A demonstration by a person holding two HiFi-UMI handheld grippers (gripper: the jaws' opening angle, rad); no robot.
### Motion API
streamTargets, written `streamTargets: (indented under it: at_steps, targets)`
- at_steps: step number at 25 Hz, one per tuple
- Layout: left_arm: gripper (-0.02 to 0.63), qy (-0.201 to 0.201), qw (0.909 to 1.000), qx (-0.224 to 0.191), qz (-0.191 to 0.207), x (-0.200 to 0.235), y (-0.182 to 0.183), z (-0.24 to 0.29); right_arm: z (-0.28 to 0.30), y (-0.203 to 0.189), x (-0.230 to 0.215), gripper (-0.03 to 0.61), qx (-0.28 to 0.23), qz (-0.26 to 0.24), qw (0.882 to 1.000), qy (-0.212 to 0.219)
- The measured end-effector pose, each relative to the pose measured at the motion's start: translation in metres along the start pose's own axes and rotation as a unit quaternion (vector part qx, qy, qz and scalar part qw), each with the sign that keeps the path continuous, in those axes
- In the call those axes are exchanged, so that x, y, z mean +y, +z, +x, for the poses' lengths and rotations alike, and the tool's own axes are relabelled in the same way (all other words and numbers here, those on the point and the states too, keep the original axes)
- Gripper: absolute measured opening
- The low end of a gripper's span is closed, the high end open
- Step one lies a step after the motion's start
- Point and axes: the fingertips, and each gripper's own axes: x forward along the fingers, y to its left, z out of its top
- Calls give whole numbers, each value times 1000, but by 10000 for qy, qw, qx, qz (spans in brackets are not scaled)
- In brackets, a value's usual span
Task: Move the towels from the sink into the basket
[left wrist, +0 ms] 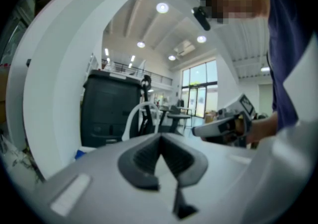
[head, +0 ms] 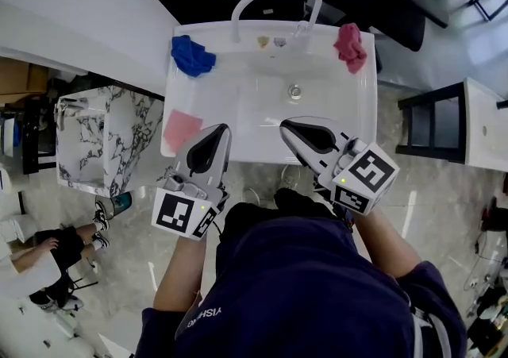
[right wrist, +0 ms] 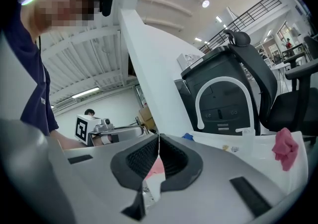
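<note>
A white sink [head: 349, 110] is standing over the marble floor [head: 444, 190], with three towels lying on its rim. There is a blue towel [head: 193, 55] back left, a red towel [head: 350, 46] back right and a pink towel [head: 182, 129] on the left edge. I am holding the left claw [head: 221, 128] near the pink towel and the right claw [head: 286, 124] over the front rim, both clenched on nothing.
</note>
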Motion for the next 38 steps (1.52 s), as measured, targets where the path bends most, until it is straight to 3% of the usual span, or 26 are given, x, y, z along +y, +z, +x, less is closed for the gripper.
streamTargets:
  at_steps: [10,22,38]
  targets:
    - [3,84,9998,75,-135,21,-12,1,25,-2,-15,11,152,-18,9999,-42]
    - [3,-56,9996,136,-248,82,-29,-28,93,-17,4,11,314,38,9991,-294]
    - [3,266,9976,358,-526,162,-69,-85,204,-60,44,11,854,119,9961,191]
